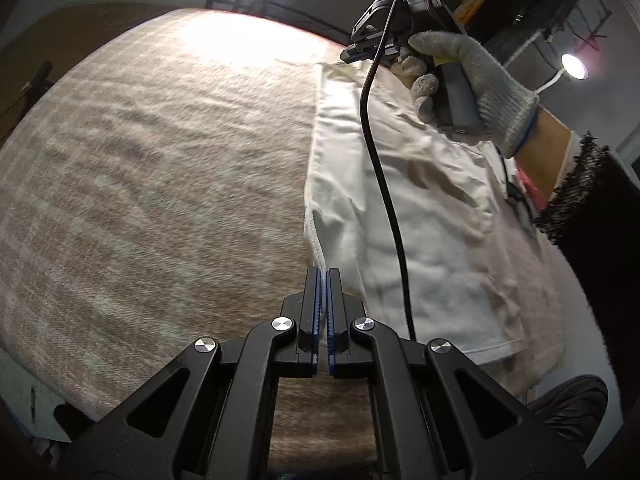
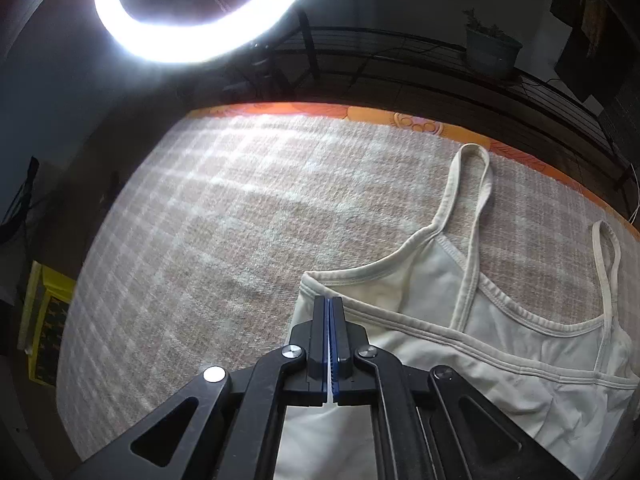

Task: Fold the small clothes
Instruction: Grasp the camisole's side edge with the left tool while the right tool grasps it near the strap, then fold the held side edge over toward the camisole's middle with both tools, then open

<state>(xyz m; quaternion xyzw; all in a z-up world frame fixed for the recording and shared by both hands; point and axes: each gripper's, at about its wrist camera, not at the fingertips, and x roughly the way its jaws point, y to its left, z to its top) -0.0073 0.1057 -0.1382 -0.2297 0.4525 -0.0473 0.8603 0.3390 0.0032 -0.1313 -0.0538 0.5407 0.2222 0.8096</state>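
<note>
A white camisole top point(image 1: 420, 208) lies on a beige checked blanket point(image 1: 152, 168). In the left wrist view my left gripper point(image 1: 323, 274) is shut on the hem corner of the top at its near left edge. The right gripper point(image 1: 362, 50), held by a gloved hand point(image 1: 468, 80), is at the far end of the top. In the right wrist view my right gripper point(image 2: 329, 304) is shut on the top's upper left corner point(image 2: 316, 284). The camisole point(image 2: 500, 344) spreads to the right, with two thin straps point(image 2: 472, 200) lying on the blanket point(image 2: 240, 208).
A ring light point(image 2: 200, 20) glares above the far edge of the bed. An orange patterned mattress edge point(image 2: 400, 118) borders the blanket. A black cable point(image 1: 384, 184) hangs across the top. A potted plant point(image 2: 490, 48) stands on a rack behind. A dark fringed cloth point(image 1: 580, 200) is at the right.
</note>
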